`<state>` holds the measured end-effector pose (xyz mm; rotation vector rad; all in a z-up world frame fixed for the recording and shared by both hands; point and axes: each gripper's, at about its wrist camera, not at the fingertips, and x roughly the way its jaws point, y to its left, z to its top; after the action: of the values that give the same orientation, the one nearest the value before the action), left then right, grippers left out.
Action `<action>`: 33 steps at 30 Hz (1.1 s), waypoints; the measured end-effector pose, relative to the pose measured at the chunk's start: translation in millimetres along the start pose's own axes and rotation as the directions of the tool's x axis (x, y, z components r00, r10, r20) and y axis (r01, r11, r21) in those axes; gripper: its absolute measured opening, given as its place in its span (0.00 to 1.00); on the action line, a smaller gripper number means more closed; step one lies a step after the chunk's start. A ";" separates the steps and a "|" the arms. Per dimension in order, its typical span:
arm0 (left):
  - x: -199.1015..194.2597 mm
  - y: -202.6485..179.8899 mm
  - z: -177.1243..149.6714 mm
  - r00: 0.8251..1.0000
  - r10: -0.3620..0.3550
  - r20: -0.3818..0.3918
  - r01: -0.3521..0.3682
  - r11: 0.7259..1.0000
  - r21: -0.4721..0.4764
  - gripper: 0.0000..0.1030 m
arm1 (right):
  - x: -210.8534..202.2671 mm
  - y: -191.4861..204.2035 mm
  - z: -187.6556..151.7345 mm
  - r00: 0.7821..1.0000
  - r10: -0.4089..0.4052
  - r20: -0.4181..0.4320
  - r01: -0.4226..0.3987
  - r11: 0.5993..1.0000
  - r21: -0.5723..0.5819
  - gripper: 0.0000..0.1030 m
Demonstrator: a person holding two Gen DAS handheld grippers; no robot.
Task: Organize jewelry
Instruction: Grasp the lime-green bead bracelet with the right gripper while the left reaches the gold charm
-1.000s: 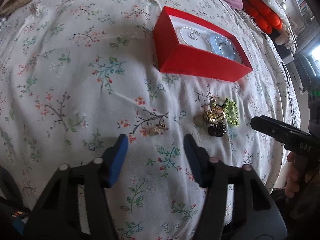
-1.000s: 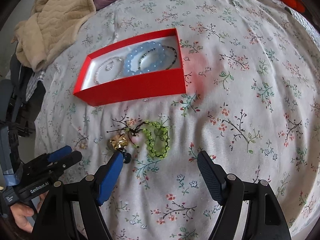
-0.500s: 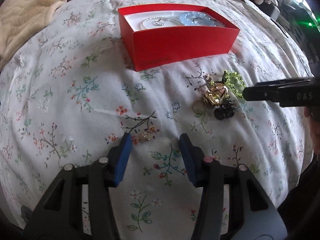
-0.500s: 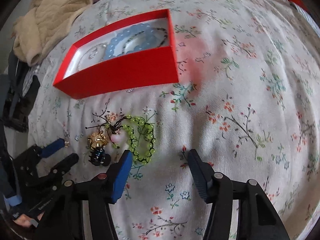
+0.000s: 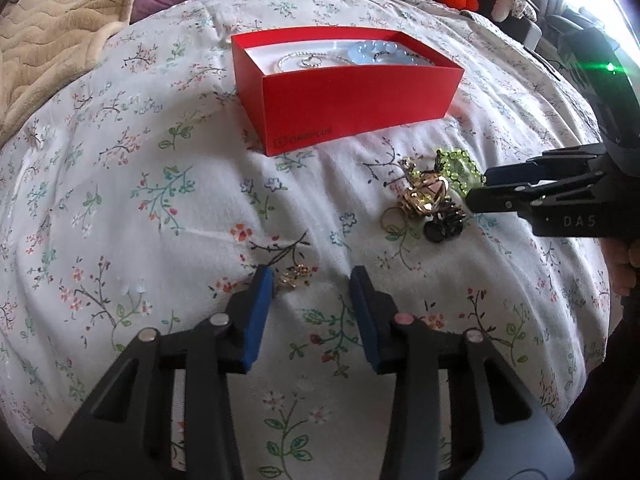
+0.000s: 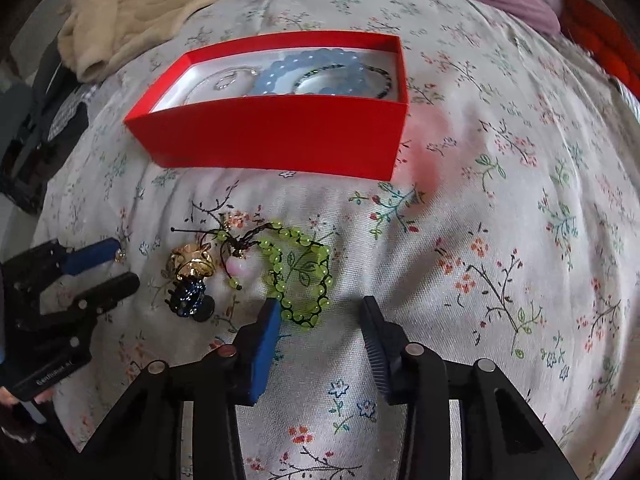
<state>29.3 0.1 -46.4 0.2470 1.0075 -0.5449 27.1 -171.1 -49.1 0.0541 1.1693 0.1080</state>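
Just before the red box (image 6: 280,136), the green bead bracelet (image 6: 298,276), judged light and limp, is best pinched at its near edge; both claws, right gripper (image 6: 320,316) and left gripper (image 5: 312,284), are closing, nothing pinched.

One red box (image 6: 276,132) on the bed (image 6: 500,240). Inside it: one pale blue bead bracelet (image 6: 280,74), one dark bead bracelet (image 6: 380,76), one silver chain (image 6: 224,80). Outside it: one green bead bracelet (image 6: 300,272), one gold piece (image 6: 192,262), one dark blue clip (image 6: 188,298), one pink bead (image 6: 236,268), one small gold earring (image 5: 296,276). Two tongs: left tongs (image 5: 312,280), right tongs (image 6: 320,308).
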 end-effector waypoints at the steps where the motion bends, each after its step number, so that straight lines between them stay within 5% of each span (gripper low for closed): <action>1: -0.2 0.2 -0.2 1.000 -0.001 0.002 0.001 1.000 0.000 0.38 | -0.1 1.1 -0.1 1.000 -0.001 0.004 0.001 1.000 -0.011 0.37; 16: -4.0 3.2 -3.4 1.000 0.000 0.000 -0.001 0.999 -0.039 0.12 | 1.6 -1.4 3.9 0.997 0.079 0.018 -0.078 0.997 -0.028 0.07; 33: -10.9 15.0 3.1 0.999 -0.004 -0.045 -0.002 0.991 -0.132 0.11 | -33.8 -16.3 7.5 0.988 0.136 0.067 -0.138 0.990 0.023 0.05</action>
<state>35.1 14.8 -36.3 0.1416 1.0834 -0.4728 21.8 -191.1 -16.8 0.1613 1.1008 0.2102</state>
